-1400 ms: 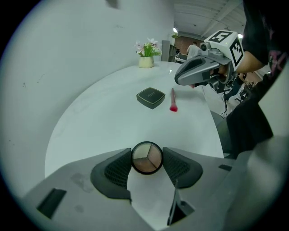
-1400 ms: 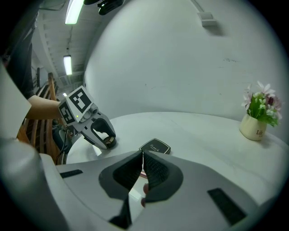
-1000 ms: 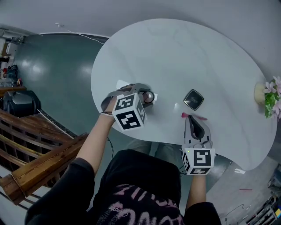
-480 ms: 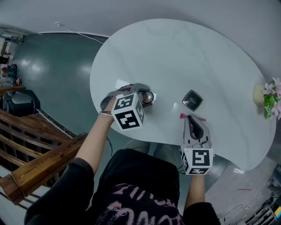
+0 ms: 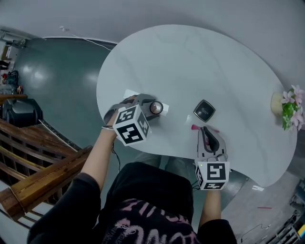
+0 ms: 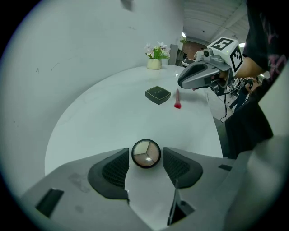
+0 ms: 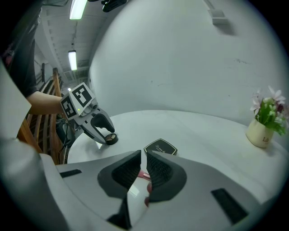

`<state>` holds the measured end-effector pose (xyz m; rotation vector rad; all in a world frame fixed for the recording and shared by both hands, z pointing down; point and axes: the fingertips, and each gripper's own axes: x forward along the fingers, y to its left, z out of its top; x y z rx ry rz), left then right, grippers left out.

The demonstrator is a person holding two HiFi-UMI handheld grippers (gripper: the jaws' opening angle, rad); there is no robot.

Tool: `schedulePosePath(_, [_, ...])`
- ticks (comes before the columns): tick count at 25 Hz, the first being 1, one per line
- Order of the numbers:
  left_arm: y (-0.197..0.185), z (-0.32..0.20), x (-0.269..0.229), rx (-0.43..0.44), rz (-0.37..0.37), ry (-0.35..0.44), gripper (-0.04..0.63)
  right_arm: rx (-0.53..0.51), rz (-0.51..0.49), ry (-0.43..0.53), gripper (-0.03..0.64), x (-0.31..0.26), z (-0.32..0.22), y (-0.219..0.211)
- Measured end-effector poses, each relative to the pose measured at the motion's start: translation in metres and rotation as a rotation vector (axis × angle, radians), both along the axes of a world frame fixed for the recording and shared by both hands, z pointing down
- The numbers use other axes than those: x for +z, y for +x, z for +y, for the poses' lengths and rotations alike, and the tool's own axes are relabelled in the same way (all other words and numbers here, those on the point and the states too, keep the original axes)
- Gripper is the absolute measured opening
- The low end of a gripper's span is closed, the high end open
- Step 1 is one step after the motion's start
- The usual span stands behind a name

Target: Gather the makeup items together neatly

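Glossy table (image 5: pixel 190 62), smooth black compact (image 5: pixel 204 111), wooden railing (image 5: pixel 47 167)

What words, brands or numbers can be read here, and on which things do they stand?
Compact: a line of script on its lid, too blurred to read.
Marker cubes: black-and-white square patterns only, no words.
No other text shows.

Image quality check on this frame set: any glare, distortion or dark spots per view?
Head view: dim, bluish, fisheye curving the table edge. Left gripper view: black vignette in the corners, a small glare spot on the round compact, otherwise sharp. Right gripper view: ceiling light blown out top left, strong barrel distortion.
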<state>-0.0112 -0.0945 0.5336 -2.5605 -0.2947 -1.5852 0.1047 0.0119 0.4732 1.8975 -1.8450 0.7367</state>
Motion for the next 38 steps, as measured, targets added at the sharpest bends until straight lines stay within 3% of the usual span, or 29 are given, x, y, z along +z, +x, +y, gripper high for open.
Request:
schedulePosePath(2, [-0.002,-0.003,-0.005,-0.019,0.013,0.021,0.219,-0.01,0.01,-0.004,0.119,0.0,0.001,0.0])
schedulePosePath(8, [-0.001,0.001,-0.027,-0.115,0.107,0.009,0.21,-0.059,0.044,-0.024,0.164,0.0,0.004,0.006])
schedulePosePath(13, [-0.007,0.008,-0.034,-0.169,0.145,0.005,0.098,-0.121,0.076,-0.054,0.223,0.002,0.001,0.015])
schedulePosePath(20, [-0.01,0.021,-0.031,-0.208,0.15,-0.021,0.029,-0.28,0.199,-0.132,0.296,0.008,-0.015,0.03])
schedulePosePath(28, [-0.015,0.04,-0.028,-0.227,0.147,-0.04,0.018,-0.459,0.184,-0.252,0.338,0.025,-0.033,0.029])
schedulePosePath(38, [-0.025,0.052,-0.023,-0.279,0.131,-0.047,0.018,-0.551,0.193,-0.323,0.357,0.039,-0.054,0.034])
